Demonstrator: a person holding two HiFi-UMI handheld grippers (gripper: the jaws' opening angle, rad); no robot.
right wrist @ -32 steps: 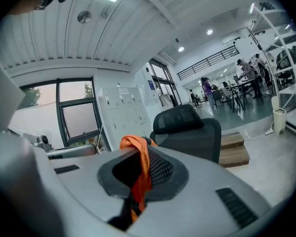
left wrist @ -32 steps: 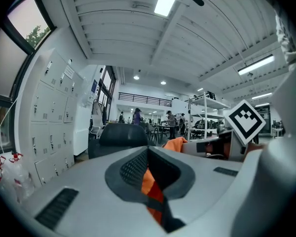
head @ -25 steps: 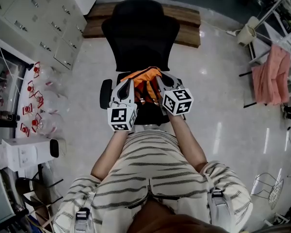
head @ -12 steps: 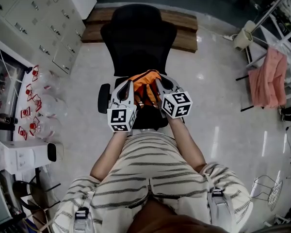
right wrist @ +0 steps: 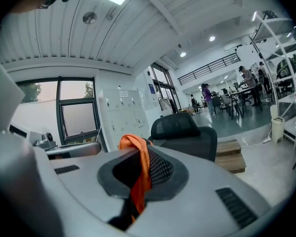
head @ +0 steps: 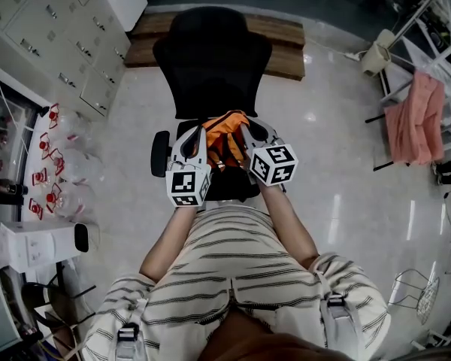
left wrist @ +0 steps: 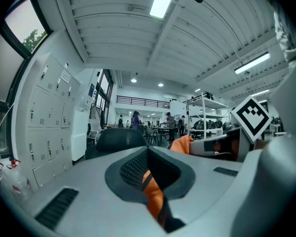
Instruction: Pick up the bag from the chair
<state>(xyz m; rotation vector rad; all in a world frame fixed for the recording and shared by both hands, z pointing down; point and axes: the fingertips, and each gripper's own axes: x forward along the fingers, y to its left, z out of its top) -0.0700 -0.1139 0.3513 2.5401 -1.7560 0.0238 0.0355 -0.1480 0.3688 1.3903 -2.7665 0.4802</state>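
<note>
An orange bag [head: 224, 135] with dark trim hangs between my two grippers above the seat of a black office chair [head: 212, 59]. My left gripper [head: 196, 132] is shut on an orange strap of the bag [left wrist: 154, 197], which runs down between its pads. My right gripper [head: 245, 130] is shut on another orange strap [right wrist: 139, 179] that drapes over its closed jaws. In the left gripper view the right gripper's marker cube [left wrist: 251, 116] shows at the right, with orange fabric [left wrist: 183, 143] beside it. The bag's underside is hidden by the grippers.
White lockers [head: 56, 32] line the left wall, with plastic bottles [head: 56, 175] on the floor below them. A wooden pallet [head: 286, 43] lies behind the chair. A pink cloth [head: 412, 119] hangs on a rack at the right. The chair's armrest [head: 160, 150] sits beside my left gripper.
</note>
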